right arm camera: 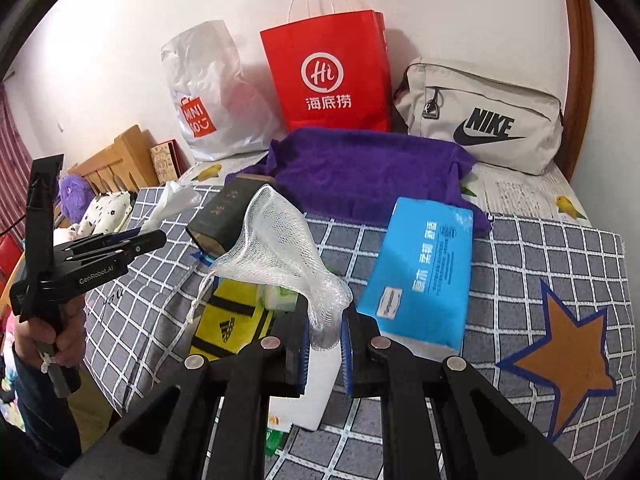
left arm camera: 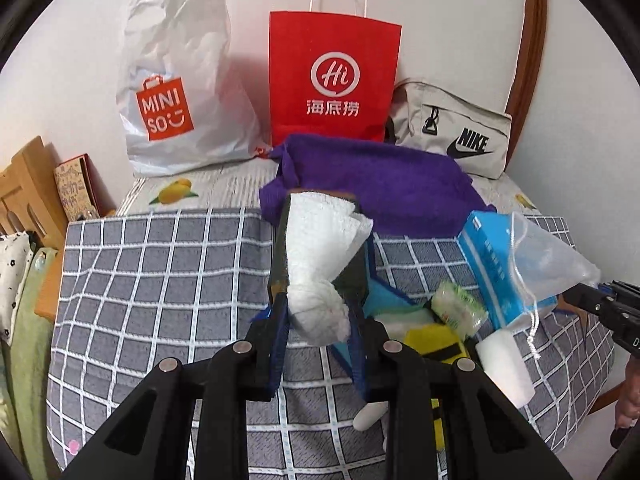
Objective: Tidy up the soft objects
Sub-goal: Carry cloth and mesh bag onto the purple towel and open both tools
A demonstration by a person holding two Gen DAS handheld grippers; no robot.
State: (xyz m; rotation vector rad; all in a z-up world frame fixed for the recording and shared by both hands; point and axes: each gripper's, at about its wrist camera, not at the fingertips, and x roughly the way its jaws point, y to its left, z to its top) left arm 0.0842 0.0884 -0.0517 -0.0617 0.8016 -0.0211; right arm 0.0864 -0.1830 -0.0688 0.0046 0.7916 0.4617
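the tissue (left arm camera: 320,264), a crumpled white wad, is pinched in the left gripper (left arm camera: 320,316) above the bed (left arm camera: 160,264). the right gripper (right arm camera: 326,336) is clamped on a mesh bag (right arm camera: 280,248), held up over the blue pack (right arm camera: 424,272). the bag's mouth hangs limp and half collapsed, so the tissue could snag or miss it. readable: miniso bag (left arm camera: 176,80), nike pouch (right arm camera: 488,120), "hi" red bag (right arm camera: 332,72).
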